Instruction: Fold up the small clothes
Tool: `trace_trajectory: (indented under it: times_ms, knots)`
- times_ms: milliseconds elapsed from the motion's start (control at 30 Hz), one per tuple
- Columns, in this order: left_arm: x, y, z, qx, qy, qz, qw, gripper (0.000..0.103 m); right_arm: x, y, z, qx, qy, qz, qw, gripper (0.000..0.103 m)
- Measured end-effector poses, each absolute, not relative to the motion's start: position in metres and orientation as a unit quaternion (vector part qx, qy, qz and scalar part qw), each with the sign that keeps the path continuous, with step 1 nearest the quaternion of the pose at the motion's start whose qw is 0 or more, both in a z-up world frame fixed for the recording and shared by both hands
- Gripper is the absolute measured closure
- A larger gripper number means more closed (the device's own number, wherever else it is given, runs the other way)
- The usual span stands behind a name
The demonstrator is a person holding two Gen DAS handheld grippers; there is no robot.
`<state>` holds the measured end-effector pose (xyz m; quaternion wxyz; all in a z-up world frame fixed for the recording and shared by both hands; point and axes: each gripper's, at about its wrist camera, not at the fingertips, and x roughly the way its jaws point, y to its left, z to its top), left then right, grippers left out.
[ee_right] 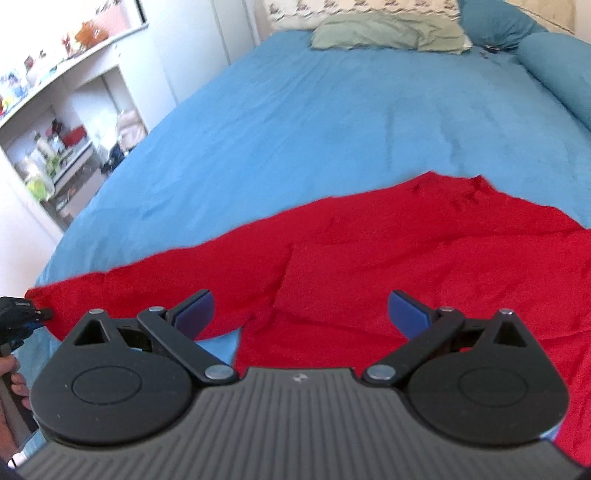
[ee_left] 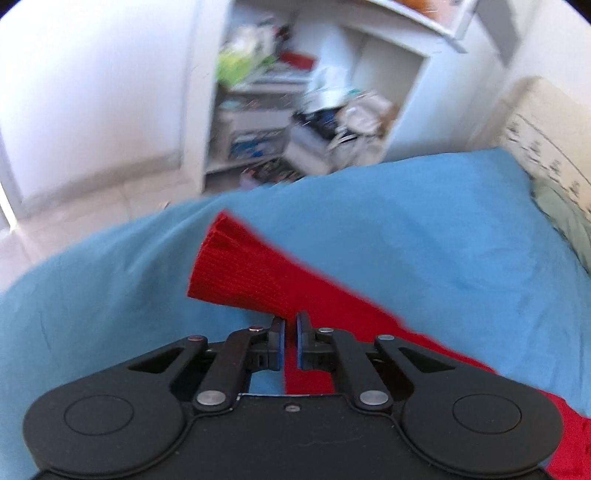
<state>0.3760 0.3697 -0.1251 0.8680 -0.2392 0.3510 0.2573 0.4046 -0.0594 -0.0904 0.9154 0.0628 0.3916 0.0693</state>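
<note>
1. Two grippers are in your hands, both over a red knitted garment (ee_right: 388,266) that lies spread on the blue bedsheet (ee_right: 314,122).
2. Your left gripper (ee_left: 290,321) sits at lower centre of its own view with the jaws drawn together; a strip of the red knit runs between the blue pads, so it is clamped on the sleeve just behind the ribbed cuff (ee_left: 229,258), which fans out above the fingertips toward centre frame.
3. In the right wrist view the same left gripper (ee_right: 44,314) shows at the far left edge, pinching the tip of that sleeve, with your hand (ee_right: 13,373) below it.
4. Your right gripper (ee_right: 300,314) has its jaws wide apart, the blue pads (ee_right: 195,308) on either side of the lower centre, nothing between them; whether they touch the cloth you cannot tell.
5. The garment's body fills the lower right of the right wrist view, wrinkled, with a flatter squarish fold at centre.
6. A pale green pillow (ee_right: 384,35) lies at the top, blue pillows (ee_right: 554,70) at upper right, and a cluttered white shelf (ee_right: 55,147) at left.
</note>
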Motion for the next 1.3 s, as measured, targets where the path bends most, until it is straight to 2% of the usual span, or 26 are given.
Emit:
trace_trajectory:
  times_ms: [233,433,567,667,800,900,933,967,1000,1067,1167,1300]
  knots:
    - [0.411,0.259,-0.05,-0.145,0.309,0.156,0.927,0.098,0.395,-0.134,-0.076,0.099,0.369,0.046,0.923,0.0]
    - [0.44,0.122,-0.028,-0.105,0.297,0.038,0.948,0.098,0.394,-0.216,-0.07,0.121,0.352,0.009,0.928,0.0]
    - [0.454,0.034,-0.058,-0.085,0.328,-0.03,0.94,0.098,0.394,-0.269,-0.078,0.127,0.355,-0.015,0.926,0.0]
    - [0.455,-0.03,-0.099,-0.054,0.36,-0.069,0.929,0.098,0.395,-0.305,-0.093,0.129,0.364,-0.029,0.922,0.0]
    - [0.46,-0.078,-0.16,-0.02,0.417,-0.088,0.904,0.098,0.398,-0.339,-0.123,0.132,0.389,-0.032,0.911,0.0]
    - [0.456,-0.095,-0.186,0.01,0.437,-0.081,0.896,0.096,0.399,-0.351,-0.142,0.138,0.405,-0.023,0.903,0.0]
    - [0.453,-0.096,-0.186,0.012,0.428,-0.086,0.899,0.091,0.399,-0.353,-0.146,0.14,0.409,-0.018,0.901,0.0]
    - [0.451,-0.097,-0.185,0.01,0.423,-0.097,0.901,0.066,0.4,-0.354,-0.147,0.14,0.412,-0.013,0.9,0.0]
    - [0.451,-0.094,-0.182,0.003,0.424,-0.113,0.899,0.032,0.403,-0.355,-0.148,0.14,0.414,-0.008,0.899,0.0]
    - [0.445,-0.085,-0.173,-0.011,0.421,-0.133,0.897,0.013,0.408,-0.358,-0.146,0.148,0.416,0.001,0.897,0.0]
    - [0.431,-0.064,-0.153,-0.003,0.413,-0.109,0.904,0.012,0.421,-0.349,-0.134,0.149,0.415,0.02,0.897,0.0]
    - [0.416,-0.016,-0.136,0.003,0.413,-0.047,0.909,0.01,0.445,-0.304,-0.116,0.082,0.427,0.075,0.897,0.0]
